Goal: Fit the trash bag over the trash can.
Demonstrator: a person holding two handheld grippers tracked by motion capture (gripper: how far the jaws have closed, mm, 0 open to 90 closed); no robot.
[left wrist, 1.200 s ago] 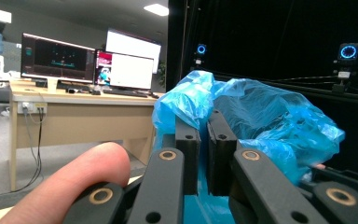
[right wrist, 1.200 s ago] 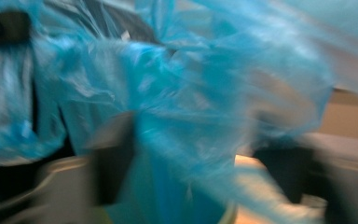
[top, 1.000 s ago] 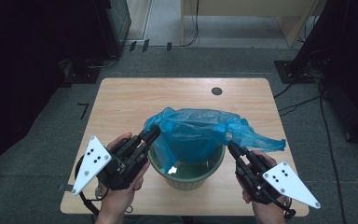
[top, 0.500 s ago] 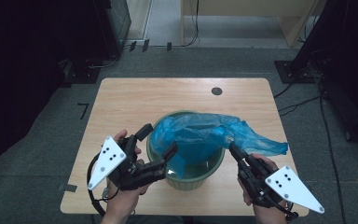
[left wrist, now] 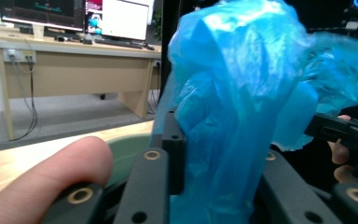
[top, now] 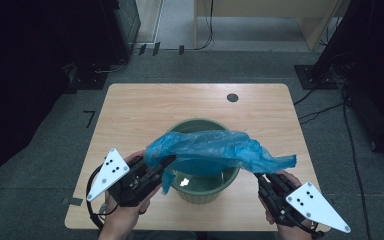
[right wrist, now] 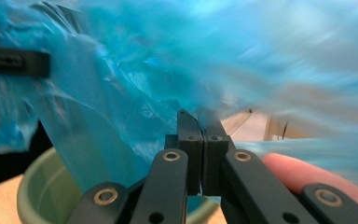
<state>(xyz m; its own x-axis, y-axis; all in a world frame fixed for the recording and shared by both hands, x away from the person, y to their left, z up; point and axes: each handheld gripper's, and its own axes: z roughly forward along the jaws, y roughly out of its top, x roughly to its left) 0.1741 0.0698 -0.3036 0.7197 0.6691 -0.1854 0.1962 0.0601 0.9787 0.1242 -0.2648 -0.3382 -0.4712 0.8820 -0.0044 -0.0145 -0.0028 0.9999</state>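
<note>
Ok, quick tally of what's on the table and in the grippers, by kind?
Green bins: 1
Blue plastic bags: 1, stretched over the bin between the two grippers
Grippers: 2, left and right, each shut on a bag edge
Total: 4

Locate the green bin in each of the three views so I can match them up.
High view: green bin at the table's near middle, under the blue bag.
Left gripper view: a strip of its rim lower left of centre, behind the jaws.
Right gripper view: its rim at bottom left.
Shared landmark: the blue bag draped over it.
</note>
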